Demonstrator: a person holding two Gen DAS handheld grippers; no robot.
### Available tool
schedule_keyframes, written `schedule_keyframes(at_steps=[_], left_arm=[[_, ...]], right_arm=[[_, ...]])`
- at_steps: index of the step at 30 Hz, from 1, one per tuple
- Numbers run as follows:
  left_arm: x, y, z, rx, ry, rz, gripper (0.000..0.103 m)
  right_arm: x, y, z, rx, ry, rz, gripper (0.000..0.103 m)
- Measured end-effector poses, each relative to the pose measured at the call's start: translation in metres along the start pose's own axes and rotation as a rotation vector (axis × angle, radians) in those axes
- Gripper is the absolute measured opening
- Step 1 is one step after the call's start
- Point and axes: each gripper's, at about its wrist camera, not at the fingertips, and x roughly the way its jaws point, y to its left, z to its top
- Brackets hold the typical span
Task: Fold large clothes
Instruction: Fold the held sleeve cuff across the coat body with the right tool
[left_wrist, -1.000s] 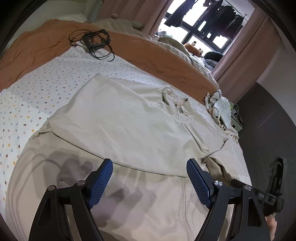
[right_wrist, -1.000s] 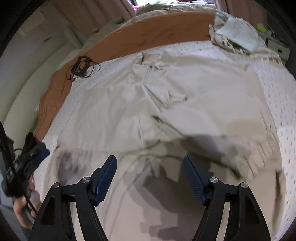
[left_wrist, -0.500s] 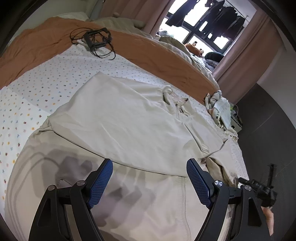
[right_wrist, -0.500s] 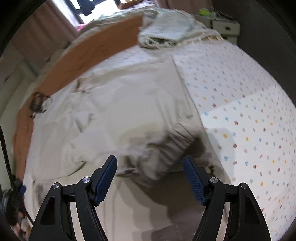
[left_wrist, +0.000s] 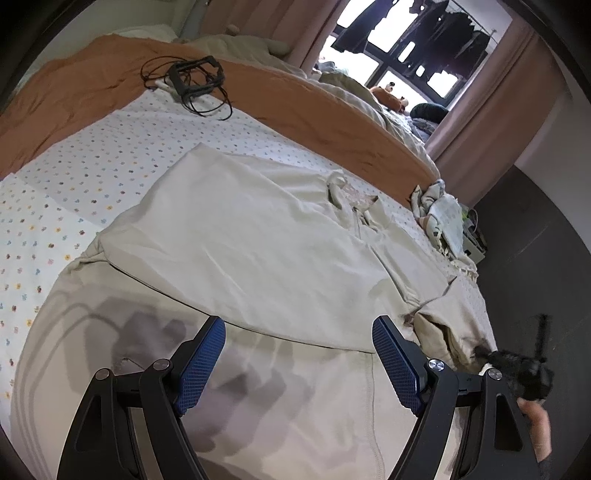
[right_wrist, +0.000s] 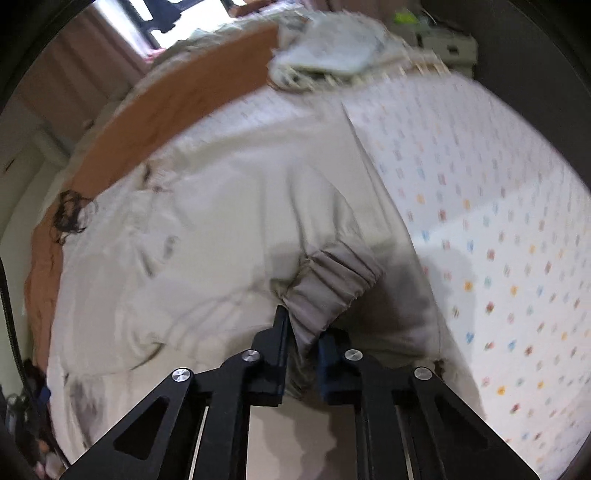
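The beige garment lies lengthwise across the bed, collar toward the orange blanket. Right tongs are closing on its gathered cuff; left tongs gape above it.

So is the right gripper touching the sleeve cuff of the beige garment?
Touching. The right wrist view shows the right gripper closing, both fingers pinching the ribbed sleeve cuff between them.
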Motion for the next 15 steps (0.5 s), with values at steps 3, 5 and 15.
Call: schedule_keyframes(at_steps=[3, 5, 15], left_arm=[[0.000, -0.001, 0.000, 0.004, -0.007, 0.004, 0.083], [-0.001, -0.001, -0.001, 0.003, -0.010, 0.009, 0.083], [-0.014, 0.018, 0.007, -0.056, -0.068, 0.042, 0.083]], right_arm=[[-0.030, 0.029, 0.010, -0.072, -0.057, 0.032, 0.011], [-0.042, 0.045, 0.016, -0.104, -0.083, 0.050, 0.010], [-0.085, 0.163, 0.035, -0.301, -0.178, 0.182, 0.010]])
